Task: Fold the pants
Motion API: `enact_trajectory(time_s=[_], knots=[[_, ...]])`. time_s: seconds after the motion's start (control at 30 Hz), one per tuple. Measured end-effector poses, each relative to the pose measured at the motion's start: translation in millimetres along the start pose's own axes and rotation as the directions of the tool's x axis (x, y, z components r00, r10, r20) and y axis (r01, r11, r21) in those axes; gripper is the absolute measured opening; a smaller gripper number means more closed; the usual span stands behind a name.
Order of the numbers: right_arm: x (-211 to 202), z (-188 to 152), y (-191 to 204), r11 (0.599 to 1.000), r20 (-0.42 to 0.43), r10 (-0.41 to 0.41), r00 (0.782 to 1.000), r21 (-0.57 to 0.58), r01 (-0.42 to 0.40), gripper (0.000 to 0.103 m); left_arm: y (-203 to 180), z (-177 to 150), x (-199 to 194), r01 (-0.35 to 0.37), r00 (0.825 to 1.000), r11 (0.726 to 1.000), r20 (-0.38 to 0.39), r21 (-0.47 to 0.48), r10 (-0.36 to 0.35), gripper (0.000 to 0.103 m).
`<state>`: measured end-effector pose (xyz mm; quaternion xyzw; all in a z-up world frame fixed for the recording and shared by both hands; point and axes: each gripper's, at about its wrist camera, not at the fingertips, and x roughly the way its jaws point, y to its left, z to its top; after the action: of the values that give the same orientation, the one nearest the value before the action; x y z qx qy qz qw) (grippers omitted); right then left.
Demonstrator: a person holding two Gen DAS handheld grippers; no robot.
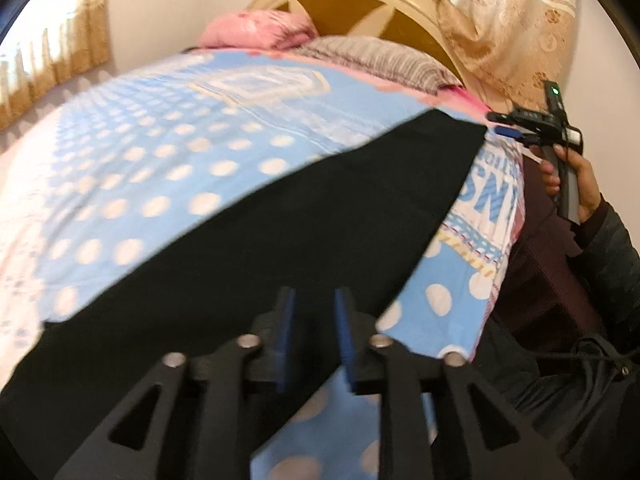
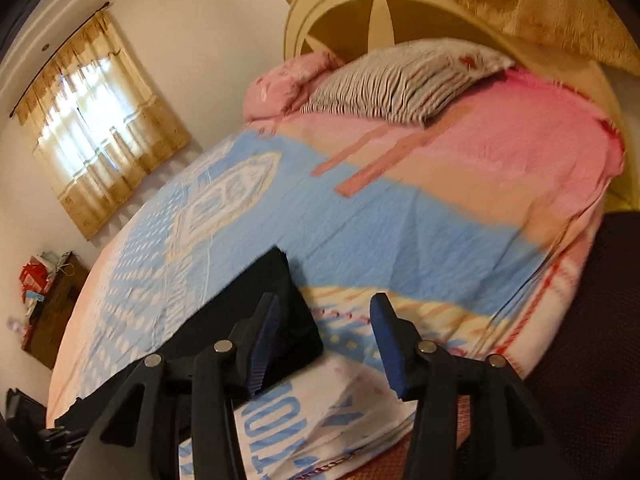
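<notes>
pants (image 1: 248, 240) flat on bed (image 1: 160, 168) | your left hand-held gripper (image 1: 314, 316) released, over pants | right hand-held gripper (image 2: 326, 320) released beside pants' end

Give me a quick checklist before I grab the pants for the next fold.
1. Pants lie flat on the bedsheet: ok.
2. Left tool open over the dark cloth, holding nothing: ok.
3. Right tool open beside the pants corner, not yet on it: ok.
4. Pillow away from the pants: ok.
5. Far end of the pants: cannot tell, out of frame.
</notes>
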<state>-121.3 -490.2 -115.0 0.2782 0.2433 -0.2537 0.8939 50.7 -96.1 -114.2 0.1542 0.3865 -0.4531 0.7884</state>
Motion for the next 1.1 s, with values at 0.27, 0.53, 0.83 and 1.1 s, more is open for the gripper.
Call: enact_trajectory(time_s=[0.27,0.53,0.83,1.1], knots=[[12,-26,110,0.942,-0.174,0.191,0.966,-0.245,-0.23,0.049,48,-28,-27,-0.192,0.981,0.981,-0.006,-0.02,0.192,0.049],[51,-129,248,0.716,-0.52,0.332,0.787,-0.404,-0.57,0.049,138,-57,-52,-0.382,0.922,0.879,-0.05,-0.284,0.385,0.053],[50,-200,279,0.58,-0.641,0.236,0.73,-0.51,-0.635,0.05,213,-119,-72,-0.485,0.867,0.729,-0.155,-0.482,0.474,0.053],[46,-177,278,0.612,-0.608,0.296,0.737,-0.471,-0.635,0.05,227,-120,-93,-0.508,0.841,0.683,-0.132,-0.525,0.525,0.057]])
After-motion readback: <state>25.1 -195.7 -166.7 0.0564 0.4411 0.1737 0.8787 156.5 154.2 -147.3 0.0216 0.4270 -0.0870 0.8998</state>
